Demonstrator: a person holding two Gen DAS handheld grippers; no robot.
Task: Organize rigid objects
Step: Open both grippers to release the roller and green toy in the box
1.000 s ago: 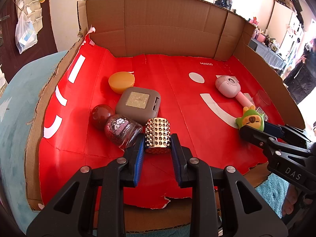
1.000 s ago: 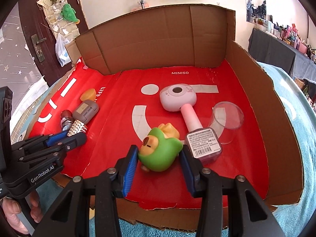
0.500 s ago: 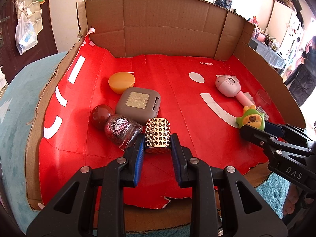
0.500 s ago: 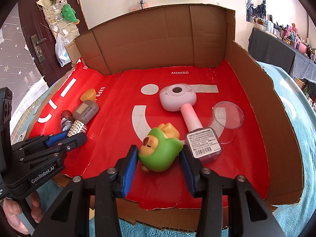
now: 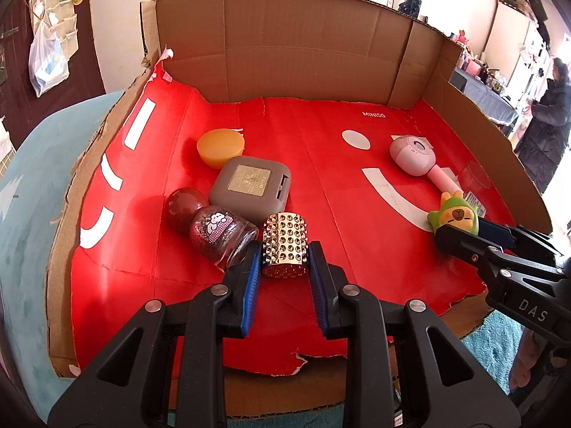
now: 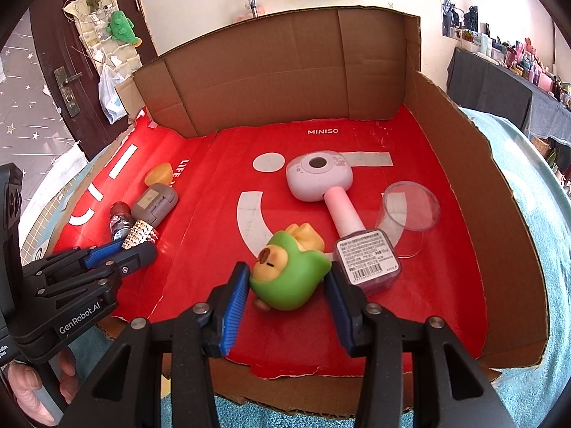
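Note:
My left gripper (image 5: 284,254) is shut on a silver studded cylinder (image 5: 284,237) that rests on the red floor of the cardboard box (image 5: 357,249), beside a glittery bottle (image 5: 217,235). My right gripper (image 6: 288,279) holds a green capybara toy (image 6: 285,271) lying on the floor near the front edge. Its jaws are opening, though the pads still touch the toy's sides. The left wrist view shows the same toy (image 5: 455,215) at the right gripper's tips, far right.
Behind the bottle lie a grey square case (image 5: 249,189) and an orange disc (image 5: 220,146). A pink handheld fan (image 6: 321,178), a barcode-labelled square bottle (image 6: 367,262) and a tipped clear cup (image 6: 410,214) crowd the toy's right. Cardboard walls (image 6: 285,71) close three sides. A person (image 5: 546,117) stands far right.

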